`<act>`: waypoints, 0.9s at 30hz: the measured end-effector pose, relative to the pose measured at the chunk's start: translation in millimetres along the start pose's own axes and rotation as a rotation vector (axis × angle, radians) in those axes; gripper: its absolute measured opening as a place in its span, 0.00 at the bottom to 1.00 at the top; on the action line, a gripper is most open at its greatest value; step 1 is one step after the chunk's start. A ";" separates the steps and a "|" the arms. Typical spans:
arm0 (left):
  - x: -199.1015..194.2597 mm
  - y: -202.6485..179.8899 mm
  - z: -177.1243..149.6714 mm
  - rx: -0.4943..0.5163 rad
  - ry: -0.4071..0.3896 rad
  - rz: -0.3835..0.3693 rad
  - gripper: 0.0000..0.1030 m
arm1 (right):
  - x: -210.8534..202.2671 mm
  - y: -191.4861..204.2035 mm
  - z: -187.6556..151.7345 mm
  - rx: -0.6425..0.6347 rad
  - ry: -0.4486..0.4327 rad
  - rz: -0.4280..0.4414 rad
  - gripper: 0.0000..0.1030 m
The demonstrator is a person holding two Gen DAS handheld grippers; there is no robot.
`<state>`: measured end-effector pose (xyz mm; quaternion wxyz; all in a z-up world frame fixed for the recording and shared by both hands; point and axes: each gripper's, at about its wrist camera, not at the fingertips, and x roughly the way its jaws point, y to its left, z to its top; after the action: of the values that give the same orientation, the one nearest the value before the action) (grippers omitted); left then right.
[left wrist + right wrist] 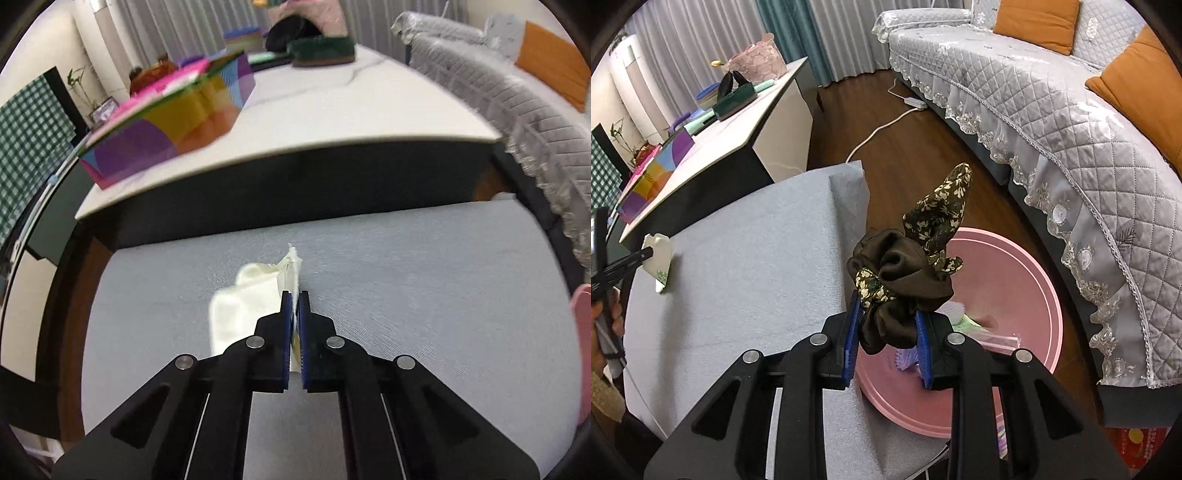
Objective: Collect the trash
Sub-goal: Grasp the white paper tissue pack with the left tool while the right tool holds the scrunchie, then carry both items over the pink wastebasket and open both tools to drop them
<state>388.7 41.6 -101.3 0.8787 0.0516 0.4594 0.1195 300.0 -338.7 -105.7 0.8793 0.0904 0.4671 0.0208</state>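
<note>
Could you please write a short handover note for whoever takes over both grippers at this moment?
Left gripper: shut on a crumpled cream paper wrapper, at the grey cloth-covered table.
Right gripper: shut on a dark brown floral fabric scrunchie, held above the round pink plastic bin beside the table.
Done: the bin already holds some lilac and green scraps.
Left: probably release the scrunchie into the bin, then carry the wrapper over and drop it in too.

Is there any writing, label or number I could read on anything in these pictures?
None can be read.
Red packet on the floor at the lower right: printed marks, too blurred to read.
Cream paper wrapper held in the left claw: a small green print, too small to tell.
</note>
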 end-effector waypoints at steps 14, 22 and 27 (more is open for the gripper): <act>-94.1 4.1 -12.5 -0.023 -0.094 -0.116 0.03 | -31.2 2.2 -5.2 -0.028 -0.088 0.061 0.26; -126.6 -30.4 -18.0 0.025 -0.129 -0.165 0.03 | -45.5 -3.1 -10.1 -0.030 -0.114 0.092 0.26; -137.2 -54.9 -22.1 0.041 -0.123 -0.206 0.03 | -55.0 -6.7 -13.0 -0.034 -0.136 0.105 0.26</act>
<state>304.2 -47.1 -15.9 0.9115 0.0293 0.4100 0.0159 258.0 -350.2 -69.1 0.9081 0.1013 0.4006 0.0686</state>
